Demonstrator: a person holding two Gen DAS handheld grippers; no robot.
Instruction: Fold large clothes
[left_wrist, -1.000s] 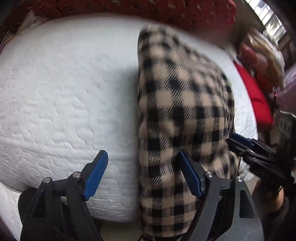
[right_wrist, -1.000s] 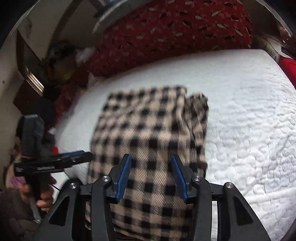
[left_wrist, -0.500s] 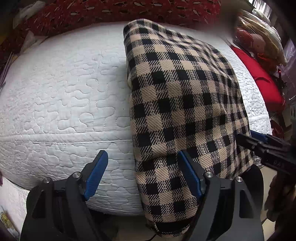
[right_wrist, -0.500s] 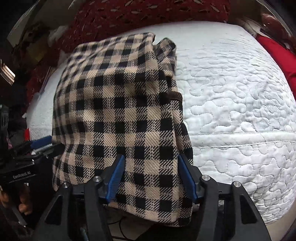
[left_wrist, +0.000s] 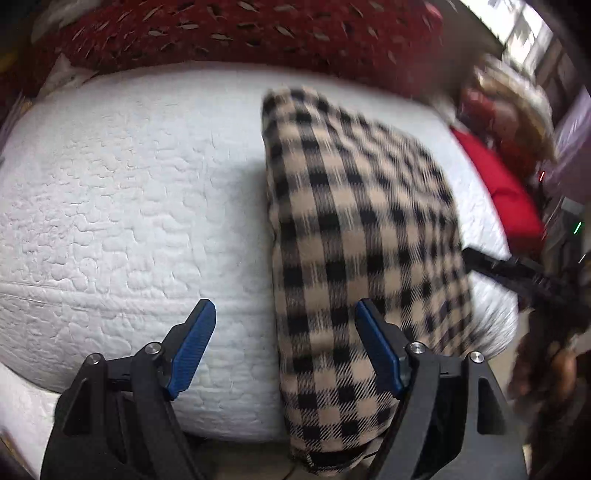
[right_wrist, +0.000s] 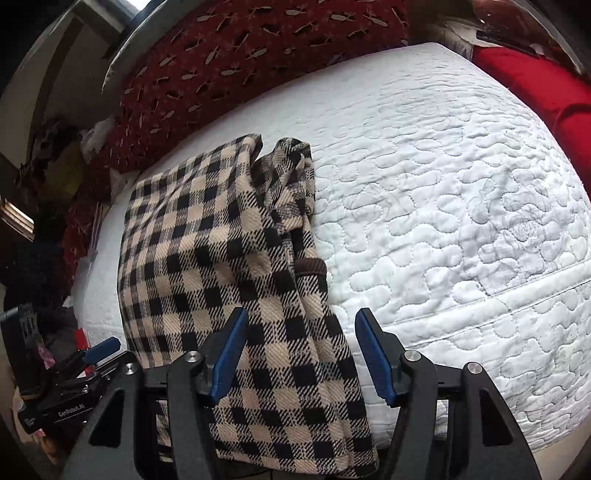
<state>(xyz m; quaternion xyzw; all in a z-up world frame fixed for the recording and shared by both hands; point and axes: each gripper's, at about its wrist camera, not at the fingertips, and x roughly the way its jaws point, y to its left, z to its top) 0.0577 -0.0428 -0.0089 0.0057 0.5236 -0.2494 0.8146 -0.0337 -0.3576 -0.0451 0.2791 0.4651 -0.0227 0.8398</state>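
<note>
- Over the white quilted bed (left_wrist: 122, 206), at the left of my view, I hold the left gripper (left_wrist: 282, 345) with its blue pads spread wide; nothing is between them, and their spacing is the same as a second ago.
- Just right of that, the checked garment (left_wrist: 354, 236) lies as a long folded strip, running from near the dark red patterned cover (left_wrist: 258, 33) at the far side down over the near edge of the bed, where its end hangs off.
- My left gripper's right pad sits in front of the cloth's lower part, but I see no pinch on it.
- Further right, the right gripper (right_wrist: 299, 352) has just been opening its jaws; the cloth's right edge shows between the pads, yet they do not press on it, so I read this as a release.
- Compared with half a second ago, the right wrist view shows the garment further off and more of the bare quilt to its right, so I judge that hand is backing away.
- By my reckoning the lengthwise fold is laid down; what remains is to bring the hanging end up over the strip.
- At the far right, a red cushion (right_wrist: 543, 85) lies by the bed's edge, clear of the work.
</note>
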